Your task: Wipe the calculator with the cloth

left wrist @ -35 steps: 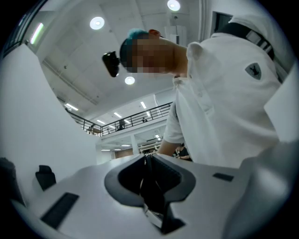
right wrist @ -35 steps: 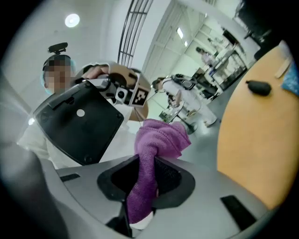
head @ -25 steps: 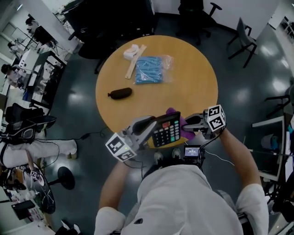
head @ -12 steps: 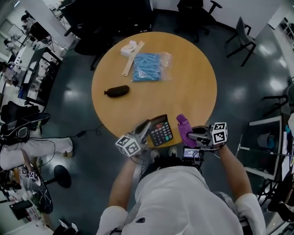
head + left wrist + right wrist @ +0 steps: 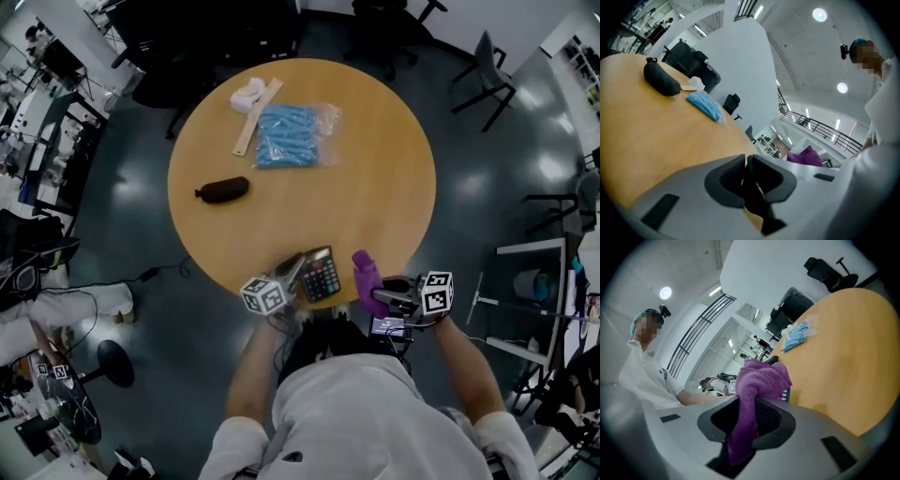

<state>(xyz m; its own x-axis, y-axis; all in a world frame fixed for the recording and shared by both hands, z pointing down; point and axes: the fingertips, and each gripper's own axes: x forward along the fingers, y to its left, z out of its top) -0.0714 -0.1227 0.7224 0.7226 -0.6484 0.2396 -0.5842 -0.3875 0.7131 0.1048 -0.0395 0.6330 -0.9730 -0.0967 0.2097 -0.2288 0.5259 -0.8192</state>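
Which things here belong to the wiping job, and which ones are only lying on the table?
Job: calculator in the left gripper; purple cloth in the right gripper.
Lying about: black pouch, bag of blue items, wooden stick, small white object.

round table [image 5: 375,169] | black pouch [image 5: 222,190] left | blue packet [image 5: 289,137] far side | wooden strip [image 5: 255,118] beside it | white wad [image 5: 247,95]

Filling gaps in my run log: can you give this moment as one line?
left gripper: shut on calculator | right gripper: shut on cloth | calculator at table near edge | cloth beside calculator, apart
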